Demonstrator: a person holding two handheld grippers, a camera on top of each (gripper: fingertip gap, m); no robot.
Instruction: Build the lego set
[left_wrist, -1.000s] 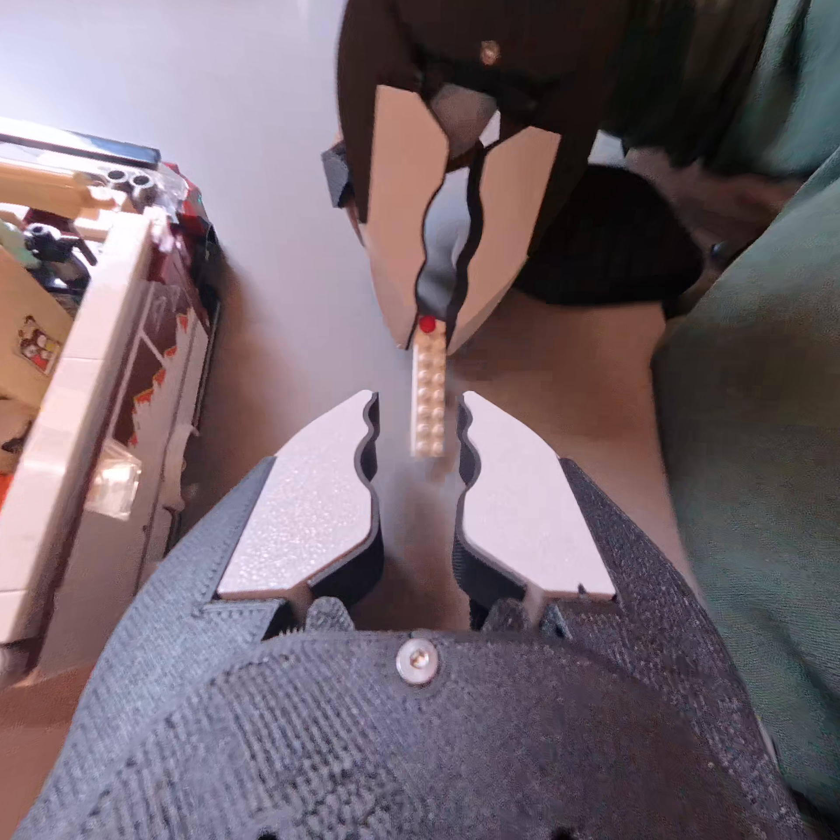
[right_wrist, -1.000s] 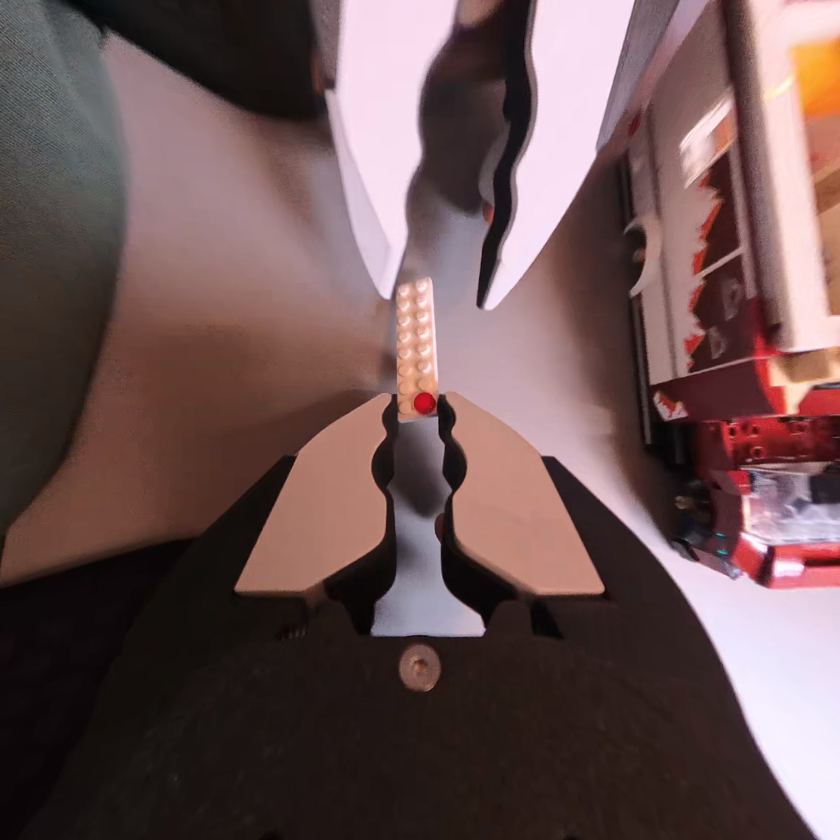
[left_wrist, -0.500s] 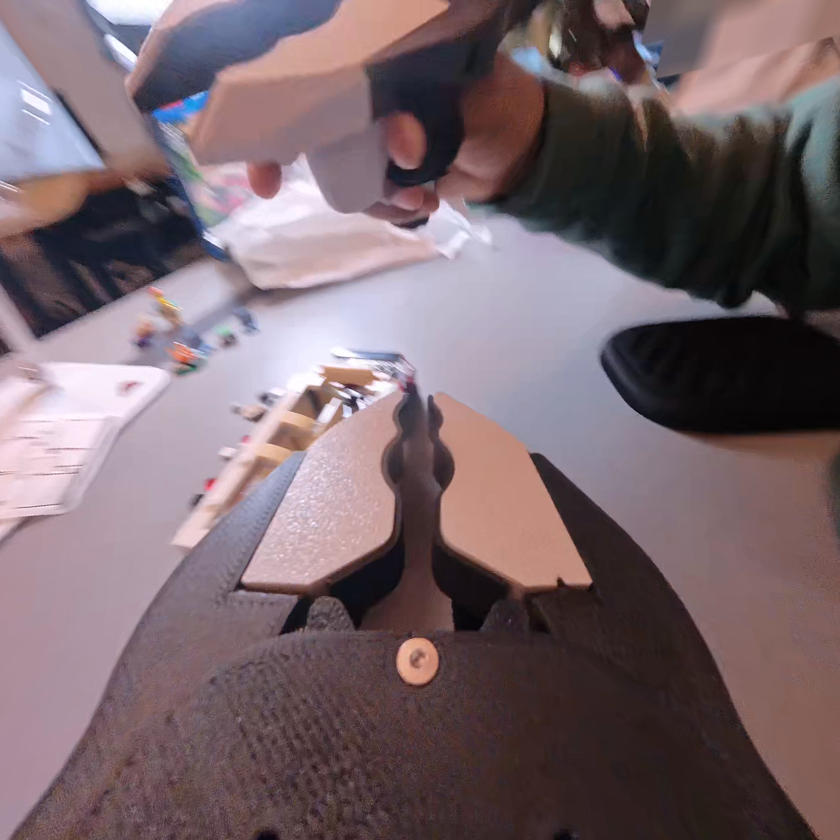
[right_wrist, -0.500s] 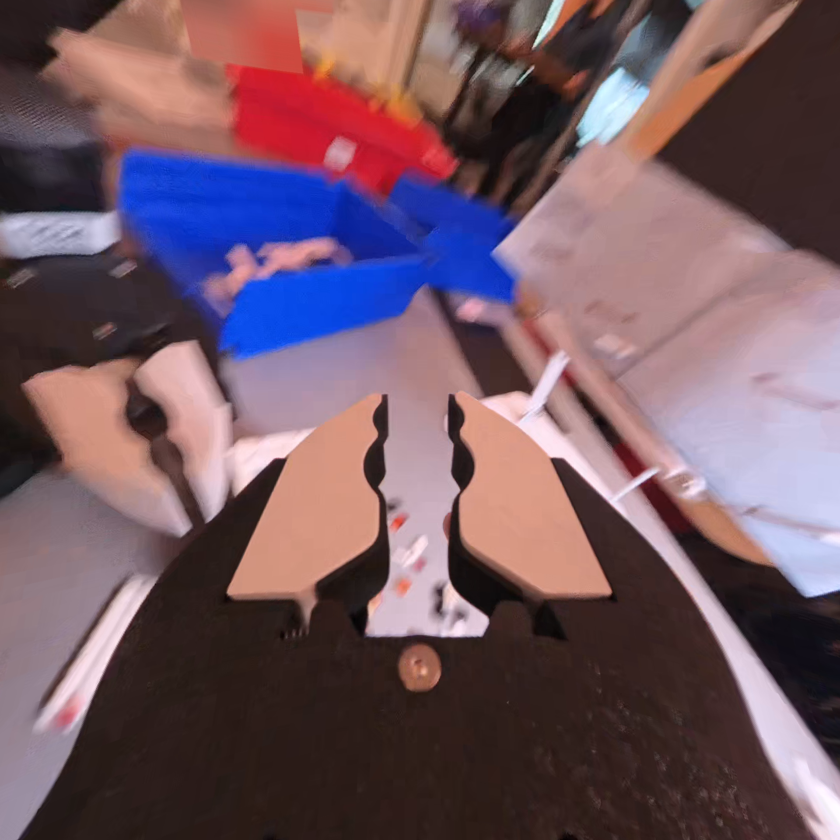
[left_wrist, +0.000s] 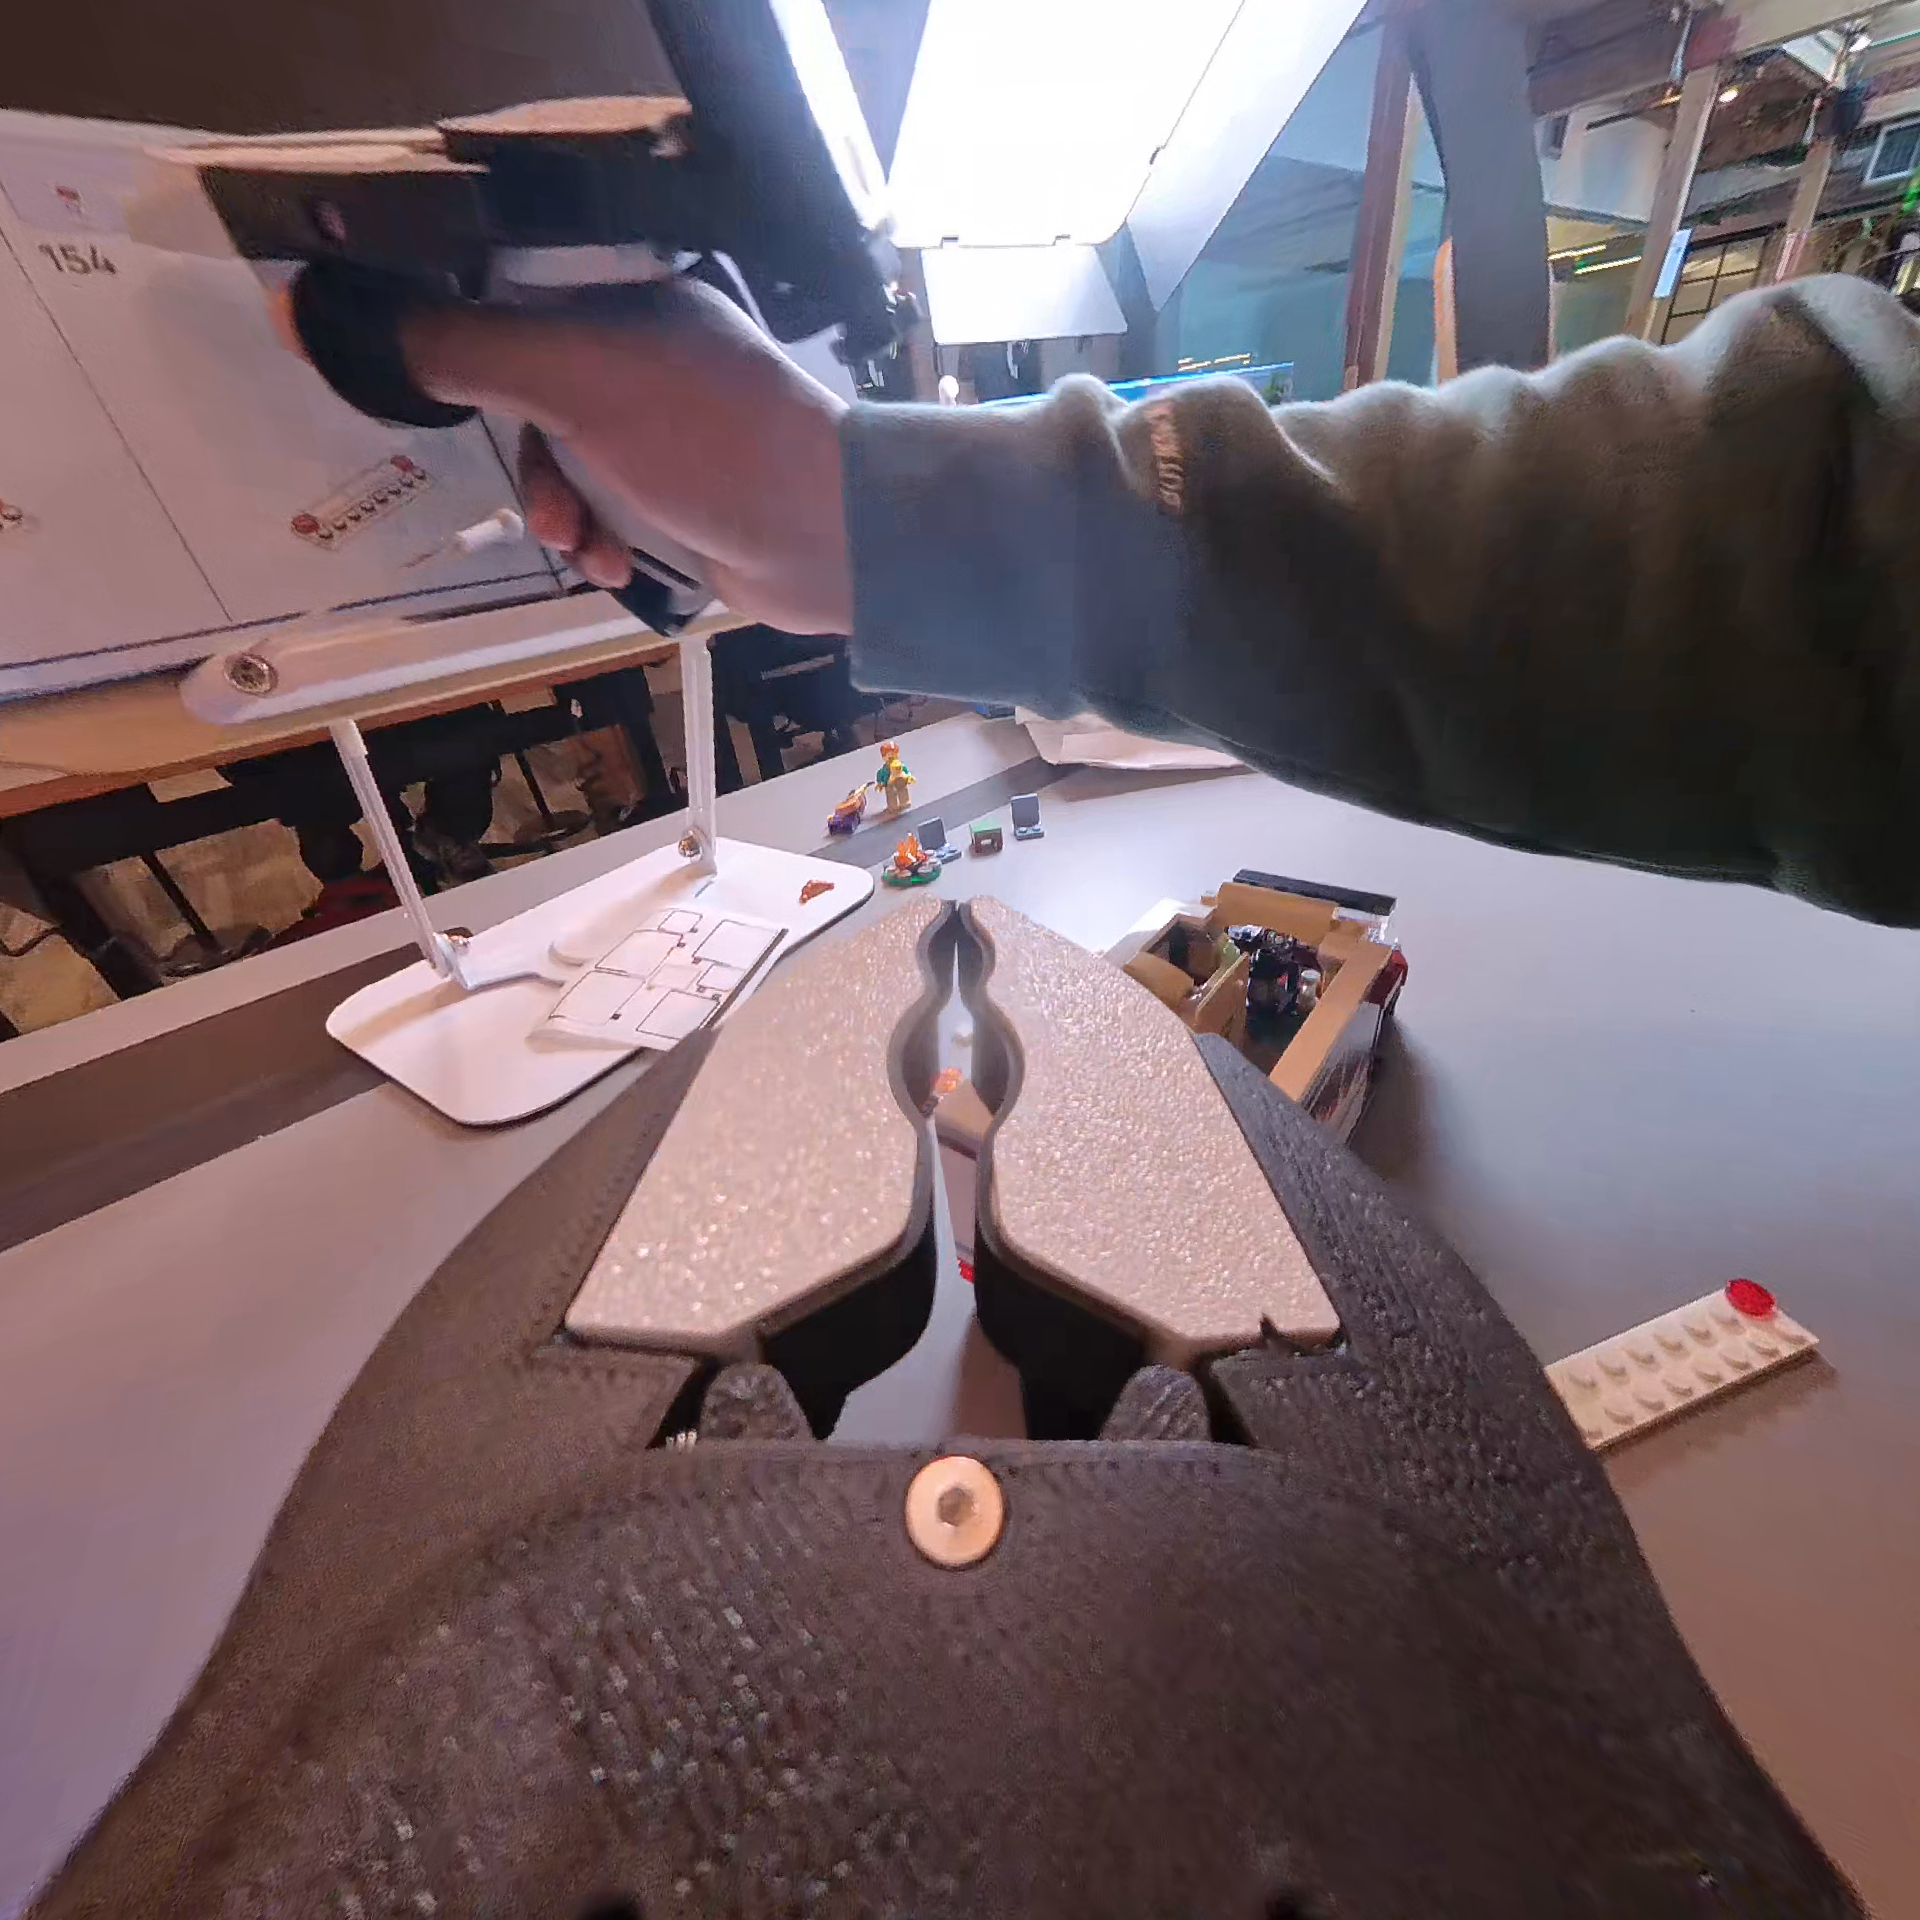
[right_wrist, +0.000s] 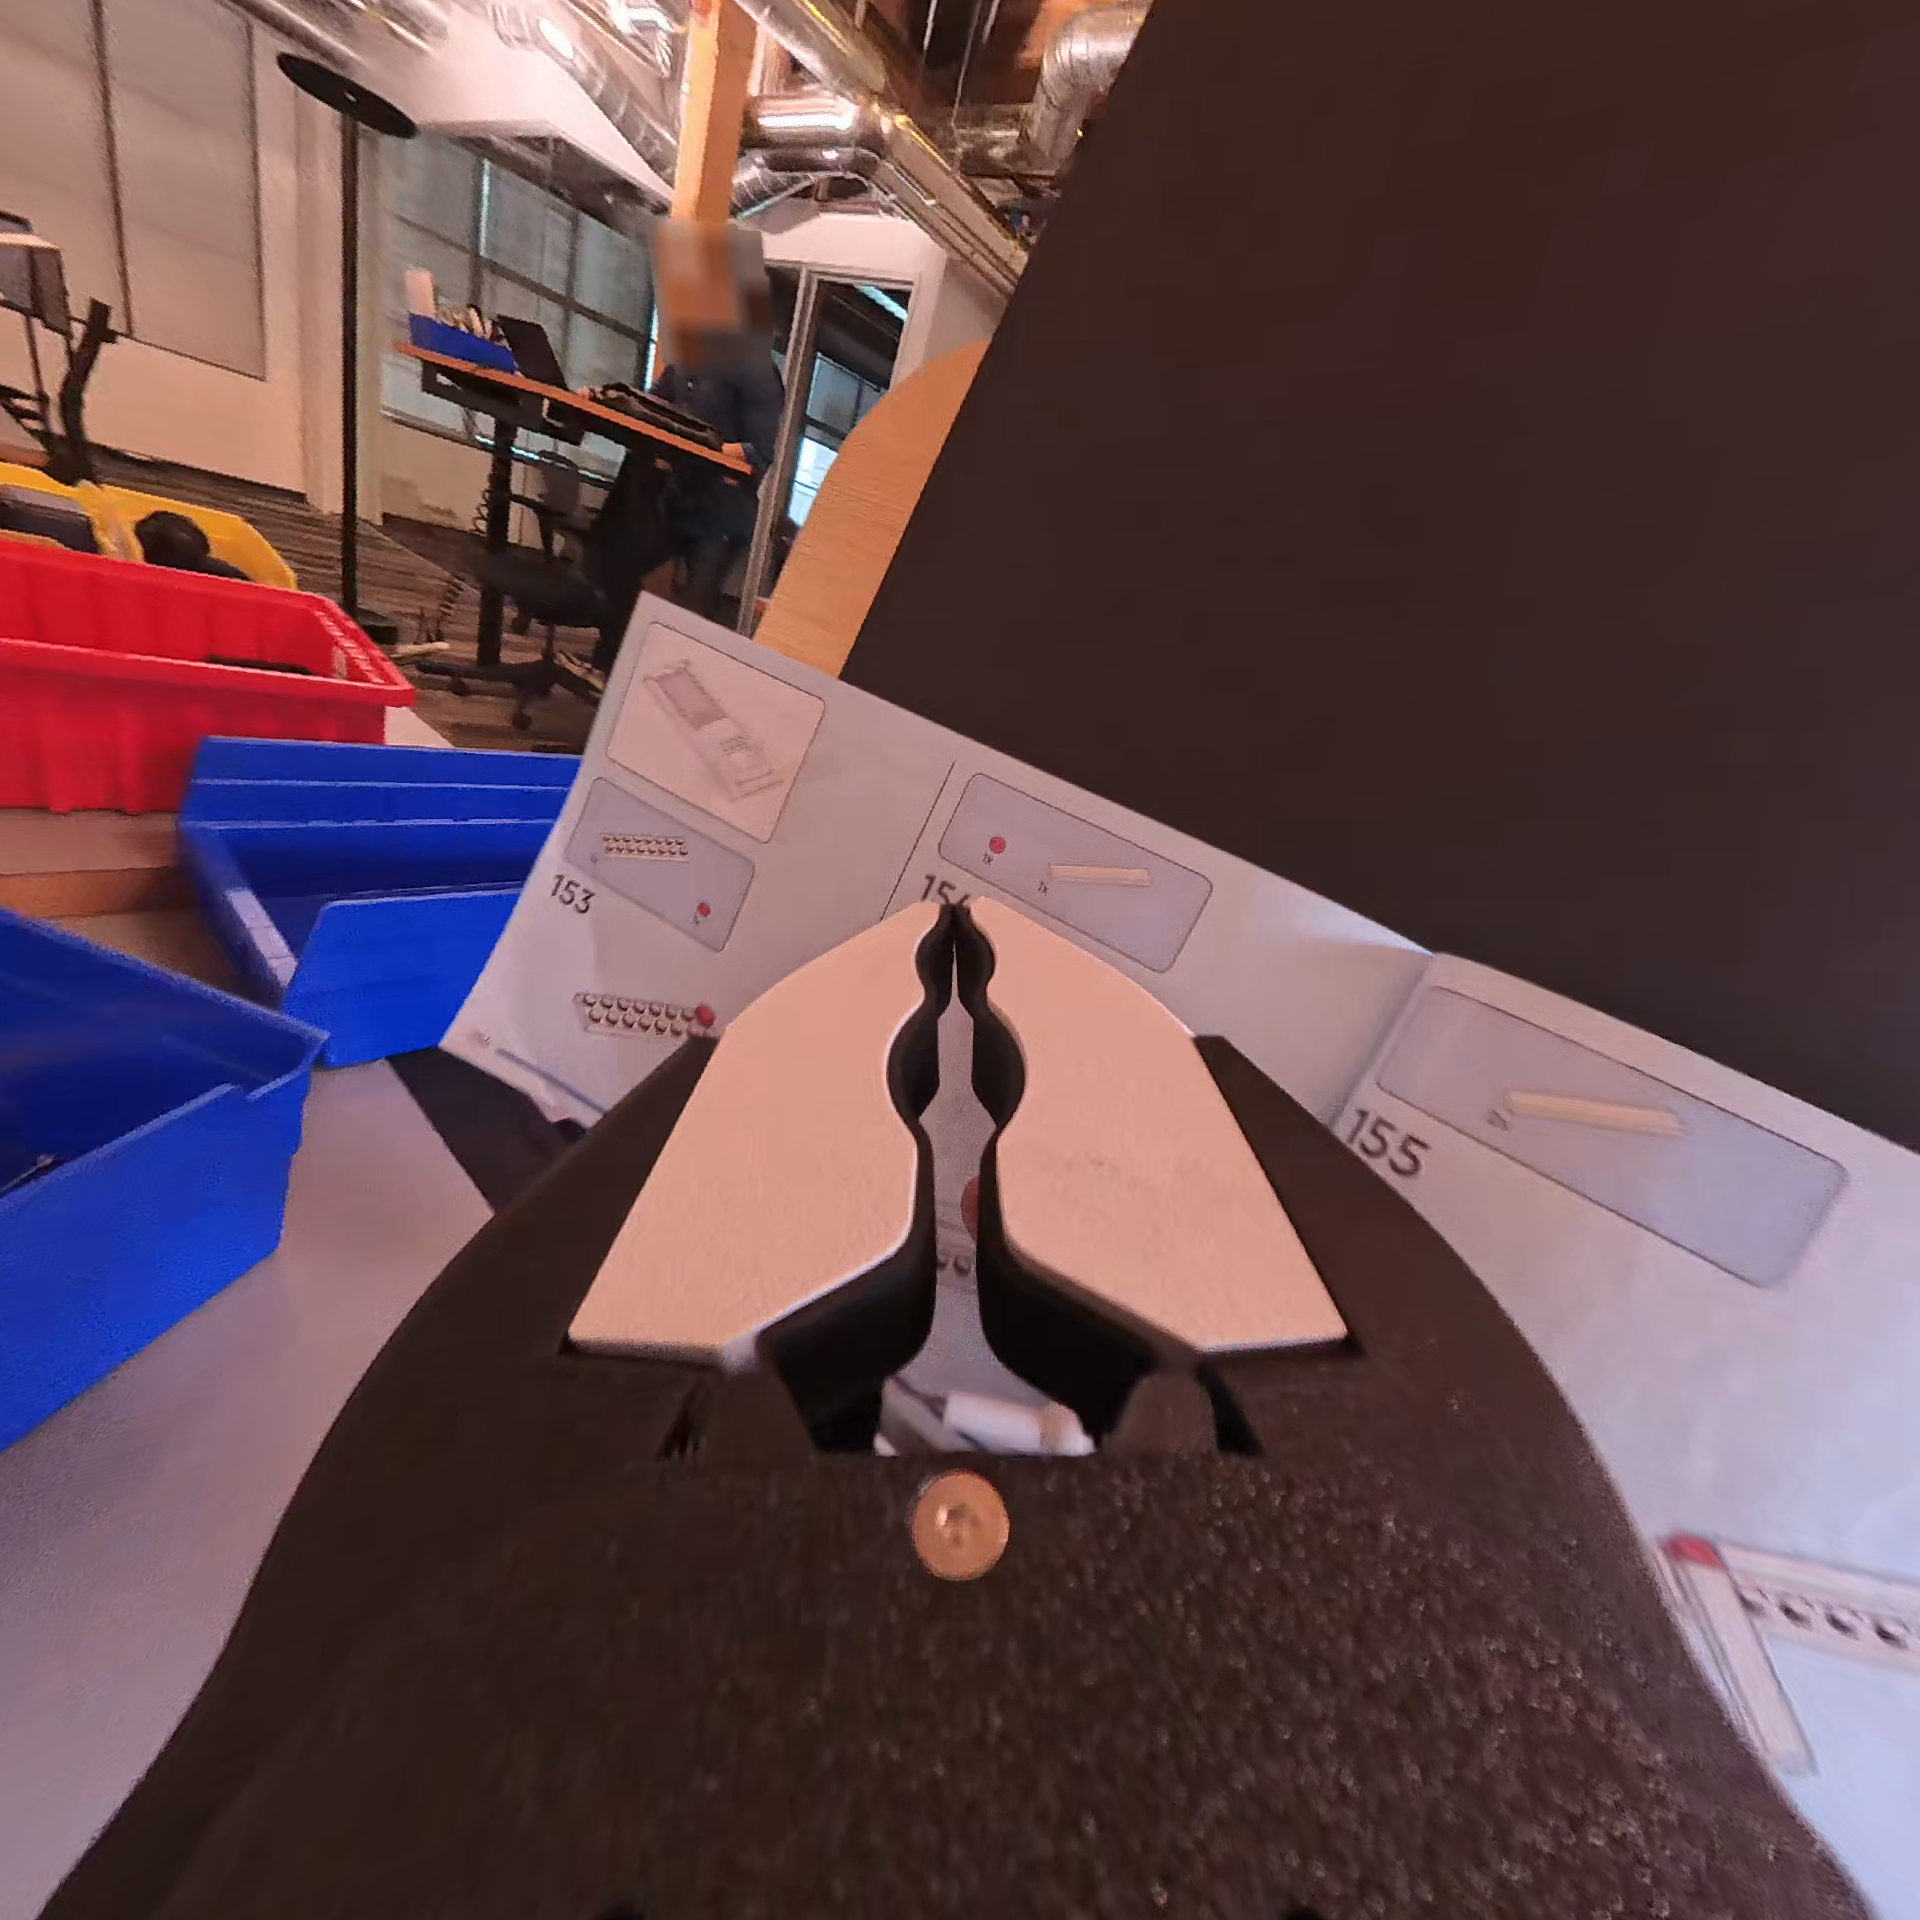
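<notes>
White studded plate (left_wrist: 1683, 1364) with a red round stud is laid flat on the grey table (left_wrist: 1662, 1091), right of the left gripper (left_wrist: 957, 914), whose jaws are closed on nothing. The right gripper (right_wrist: 954, 914) is likewise closed and bare, pointed at an open instruction booklet (right_wrist: 1299, 997).

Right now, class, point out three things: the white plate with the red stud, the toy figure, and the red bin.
White plate (left_wrist: 1673, 1374): left wrist view, middle of its studded top.
Toy figure (left_wrist: 894, 775): left wrist view, its torso.
Red bin (right_wrist: 156, 707): right wrist view, its front wall.
</notes>
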